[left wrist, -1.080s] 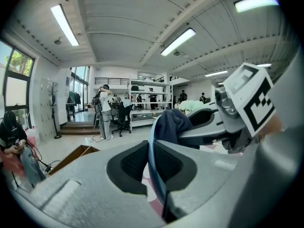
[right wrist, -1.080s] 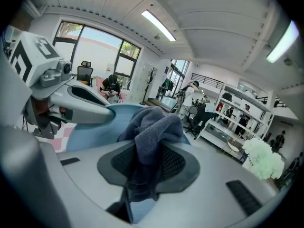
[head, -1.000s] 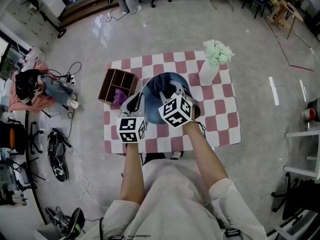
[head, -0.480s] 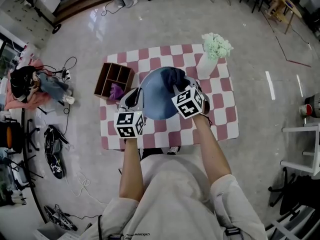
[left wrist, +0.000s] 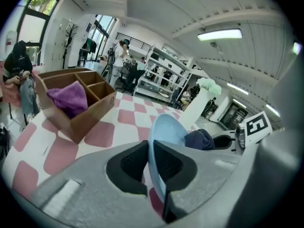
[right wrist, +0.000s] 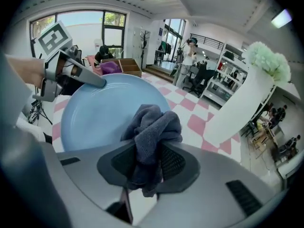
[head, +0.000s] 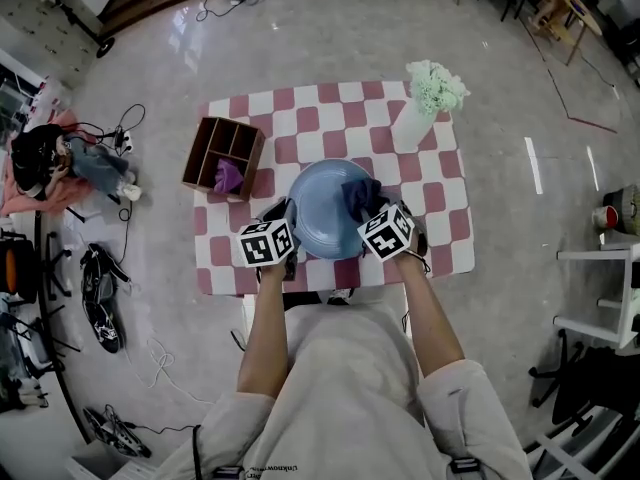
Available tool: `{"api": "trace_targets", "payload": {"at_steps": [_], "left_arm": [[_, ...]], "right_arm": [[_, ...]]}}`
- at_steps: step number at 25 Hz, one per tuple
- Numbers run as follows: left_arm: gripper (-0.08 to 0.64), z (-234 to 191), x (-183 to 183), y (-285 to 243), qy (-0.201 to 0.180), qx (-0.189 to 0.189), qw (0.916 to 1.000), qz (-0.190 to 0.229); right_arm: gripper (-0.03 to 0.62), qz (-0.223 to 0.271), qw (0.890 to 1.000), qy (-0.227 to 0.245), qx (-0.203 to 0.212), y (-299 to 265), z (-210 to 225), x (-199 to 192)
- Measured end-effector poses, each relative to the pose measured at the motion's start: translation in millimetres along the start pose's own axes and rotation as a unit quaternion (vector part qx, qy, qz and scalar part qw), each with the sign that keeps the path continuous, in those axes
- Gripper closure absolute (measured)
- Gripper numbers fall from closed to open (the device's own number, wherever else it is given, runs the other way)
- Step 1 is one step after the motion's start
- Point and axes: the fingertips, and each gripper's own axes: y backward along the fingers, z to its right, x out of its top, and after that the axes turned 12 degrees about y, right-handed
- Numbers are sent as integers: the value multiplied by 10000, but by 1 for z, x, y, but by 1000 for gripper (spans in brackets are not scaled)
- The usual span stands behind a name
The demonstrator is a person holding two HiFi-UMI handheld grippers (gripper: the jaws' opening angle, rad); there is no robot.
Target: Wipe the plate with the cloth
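Left gripper (left wrist: 151,163) pinches only the plate (right wrist: 90,118) rim, right gripper (right wrist: 145,165) clamps the cloth (right wrist: 152,127) against it; hard wiping could lever the plate loose.

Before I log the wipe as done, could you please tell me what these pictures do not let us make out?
- Plate surface under the cloth: right gripper view, the cloth covers it, so dirt or contact there is unseen.
- Plate's underside: head view, the plate itself hides it.
- Wooden box compartment bottoms: left gripper view, its walls and the purple cloth hide them.
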Motion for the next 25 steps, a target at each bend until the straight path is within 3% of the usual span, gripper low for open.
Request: {"api": "trace_targets", "payload": {"at_steps": [4, 7, 11, 14, 18, 25], "left_arm": [[531, -17, -16, -3, 177, 258, 9991, -287], [532, -20, -20, -4, 274, 359, 9982, -382], [534, -20, -20, -3, 349, 355, 9980, -381], [533, -21, -22, -3, 411, 357, 9977, -413], [534, -22, -26, -2, 417, 388, 9975, -430], [534, -23, -24, -2, 284, 475, 9975, -447]], "right_arm": [[479, -96, 9985, 32, 538, -2, -38, -17], [480, -211, 9952, 318, 899, 3, -60, -22], [480, 58, 9775, 1334, 1630, 9, -111, -3], [480, 300, 9617, 1922, 1933, 5, -144, 17], [480, 548, 9623, 1777, 1986, -5, -157, 42], [480, 817, 9744, 1197, 1719, -27, -138, 86]]}}
